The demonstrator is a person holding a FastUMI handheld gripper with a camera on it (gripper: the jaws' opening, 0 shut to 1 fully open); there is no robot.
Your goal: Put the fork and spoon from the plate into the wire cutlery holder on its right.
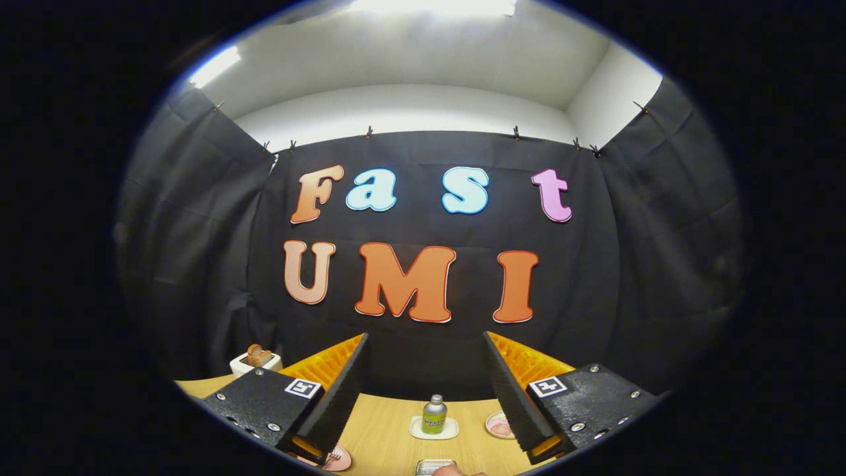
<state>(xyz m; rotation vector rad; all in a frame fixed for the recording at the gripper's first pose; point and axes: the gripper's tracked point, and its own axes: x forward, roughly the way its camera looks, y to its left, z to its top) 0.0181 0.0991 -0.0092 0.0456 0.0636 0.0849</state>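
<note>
Gripper view looks mostly level at the booth wall, so the table (pixel 383 423) shows as just a low strip beneath the fingers; gripper (pixel 423 396) is spread wide, fingers well apart, nothing between them, nothing held.

Step in hand, as I judge it: approach, before any pick; neither fork nor spoon is grasped, and I can't pick out the wire cutlery holder with any certainty.

Task things: a pinkish plate (pixel 337 458) peeks out just under the tip of the left finger, with what looks like fork tines on its rim; too small and clipped to be sure; spoon can't be made out. A second pinkish dish (pixel 497 426) sits just beside the inner face of the right finger; contents unclear. So the likely target lies low and to the left, nearly under the left finger, not between the fingers.

Other items: small bottle (pixel 434 415) stands upright on a pale coaster (pixel 433 432), on the table between and beyond the fingers; a metallic object (pixel 433 467) lies nearer, with a fingertip-like shape (pixel 453 471) touching its edge; a white box with an orange thing on top (pixel 254 360) sits beyond the left finger, near the wall.

Next move calls for: pitch the gripper down hard to bring the plate into view, shift left to centre the utensil handle between the fingers, confirm the holder's place before closing.
</note>
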